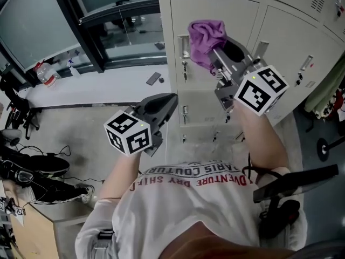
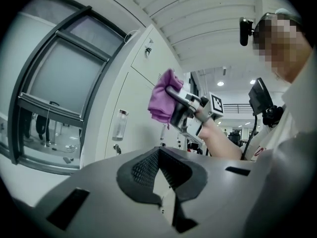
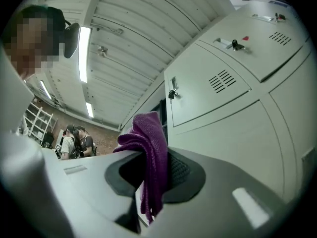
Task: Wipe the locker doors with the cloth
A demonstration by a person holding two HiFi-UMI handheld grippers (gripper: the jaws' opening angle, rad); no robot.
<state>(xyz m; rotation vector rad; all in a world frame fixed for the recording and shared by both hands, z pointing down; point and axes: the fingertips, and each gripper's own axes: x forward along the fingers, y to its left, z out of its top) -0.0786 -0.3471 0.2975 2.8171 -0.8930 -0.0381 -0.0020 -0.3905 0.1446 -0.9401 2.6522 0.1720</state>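
A purple cloth (image 1: 206,36) is held bunched between the fingers of the right gripper (image 1: 216,57), which are closed on it; in the right gripper view the cloth is seen pinched between the dark pads (image 3: 181,171), with a fold standing above the jaws and a tail hanging below them. The right gripper is raised and pointed at the pale locker doors (image 1: 240,15), and the cloth is brought to the upper part of one door, just right of its label holder (image 1: 184,43) and lock (image 1: 185,67); whether the cloth touches the door cannot be told. The left gripper (image 1: 170,102) is held lower and to the left, well apart from the cloth, with its tips aimed toward the lower part of the same door. Its jaws are seen brought together at the tips, and nothing is held between them. To the left of the lockers a dark-framed window (image 1: 48,15) is seen above a white sill (image 1: 97,88), on which a phone (image 1: 153,79) and a bottle (image 1: 47,75) are lying.
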